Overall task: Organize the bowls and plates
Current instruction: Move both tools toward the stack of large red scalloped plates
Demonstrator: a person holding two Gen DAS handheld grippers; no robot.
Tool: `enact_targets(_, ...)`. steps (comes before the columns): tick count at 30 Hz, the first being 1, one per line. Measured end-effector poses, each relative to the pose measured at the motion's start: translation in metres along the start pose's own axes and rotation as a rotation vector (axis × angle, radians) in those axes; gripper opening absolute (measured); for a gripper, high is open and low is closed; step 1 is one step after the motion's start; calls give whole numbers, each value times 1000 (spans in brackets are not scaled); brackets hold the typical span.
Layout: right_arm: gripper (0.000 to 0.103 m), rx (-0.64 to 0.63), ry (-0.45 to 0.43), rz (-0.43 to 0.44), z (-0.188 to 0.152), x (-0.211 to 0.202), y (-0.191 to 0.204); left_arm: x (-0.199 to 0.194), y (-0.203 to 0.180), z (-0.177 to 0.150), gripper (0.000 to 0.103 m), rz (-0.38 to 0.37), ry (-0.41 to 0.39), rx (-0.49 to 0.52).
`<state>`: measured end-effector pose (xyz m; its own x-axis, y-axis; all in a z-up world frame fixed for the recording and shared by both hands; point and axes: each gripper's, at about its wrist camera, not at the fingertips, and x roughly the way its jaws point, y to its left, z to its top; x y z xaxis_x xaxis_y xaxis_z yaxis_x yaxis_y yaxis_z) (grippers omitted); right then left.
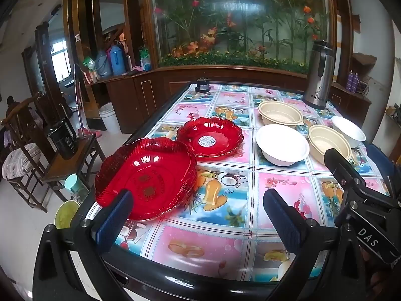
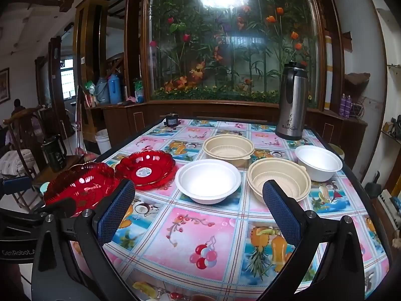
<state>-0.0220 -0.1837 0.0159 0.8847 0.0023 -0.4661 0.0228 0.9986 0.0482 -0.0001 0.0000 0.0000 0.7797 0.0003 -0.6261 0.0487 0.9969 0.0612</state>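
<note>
Over at the left of the right wrist view, two red plates sit side by side on the fruit-print tablecloth (image 2: 200,230): the near red plate (image 2: 80,188) at the table's left edge, and the labelled red plate (image 2: 145,169) just behind and to its right, rims almost touching. That pairing reads as like with like, ready to be stacked.

Moving to the middle, a white bowl (image 2: 208,179) sits upright, with a beige bowl (image 2: 228,148) behind it. Further right comes a second beige bowl (image 2: 278,179), then a second white bowl (image 2: 318,161) near the right edge. Four bowls, all apart from one another, colours alternating: nothing is nested yet, so I judge the sorting has barely begun.

A steel flask (image 2: 292,105) stands upright at the upper right, clear of the crockery.

Now the tools. The left gripper (image 1: 198,213) hangs over the near edge, fingers spread wide and empty, its left pad overlapping the near plate in the picture. The right gripper (image 2: 199,210) is likewise released, nothing between its pads, framing the white bowl and the nearer beige one.
</note>
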Motion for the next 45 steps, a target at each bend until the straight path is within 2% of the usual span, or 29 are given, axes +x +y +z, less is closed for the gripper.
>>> enact_targets(16,103,7,2,1,-2,0,0,-2,3,2,103,10,10,-5)
enact_targets(21,103,7,2,0,-3,1,0,7,3,-7,103,-8,19,-3)
enact_targets(45,103,-8,64,10,-10,18,13,23,18,-10,103,-3,75,-33)
